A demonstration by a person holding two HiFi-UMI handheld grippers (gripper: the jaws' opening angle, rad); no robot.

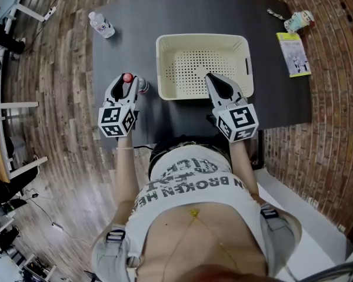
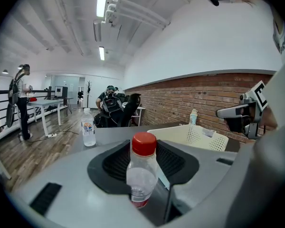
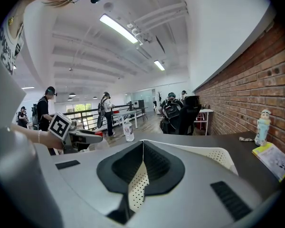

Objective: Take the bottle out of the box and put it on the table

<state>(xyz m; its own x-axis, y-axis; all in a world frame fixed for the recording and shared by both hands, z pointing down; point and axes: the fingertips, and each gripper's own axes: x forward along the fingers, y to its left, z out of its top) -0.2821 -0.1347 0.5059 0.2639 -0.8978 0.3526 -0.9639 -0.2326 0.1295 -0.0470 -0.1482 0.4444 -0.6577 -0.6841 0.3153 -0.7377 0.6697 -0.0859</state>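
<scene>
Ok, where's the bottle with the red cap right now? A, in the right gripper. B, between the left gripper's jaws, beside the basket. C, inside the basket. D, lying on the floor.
B: the bottle sits upright between the jaws of the left gripper, over the table and outside the basket, off its left side in the head view.

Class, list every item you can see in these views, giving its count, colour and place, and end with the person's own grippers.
table: one, dark grey, on wood floor
box: one, cream, perforated, table centre, looks empty
red-capped bottle: one, clear, left of box, in left gripper
white-capped bottle: one, clear, table's far left
figurine: one, pale, table's far right
booklet: one, yellow-green, right side, near figurine
bystanders: several, dark clothing, background
left gripper: one, grey, closed on red-capped bottle
right gripper: one, grey, jaws together, over box's near side
</scene>
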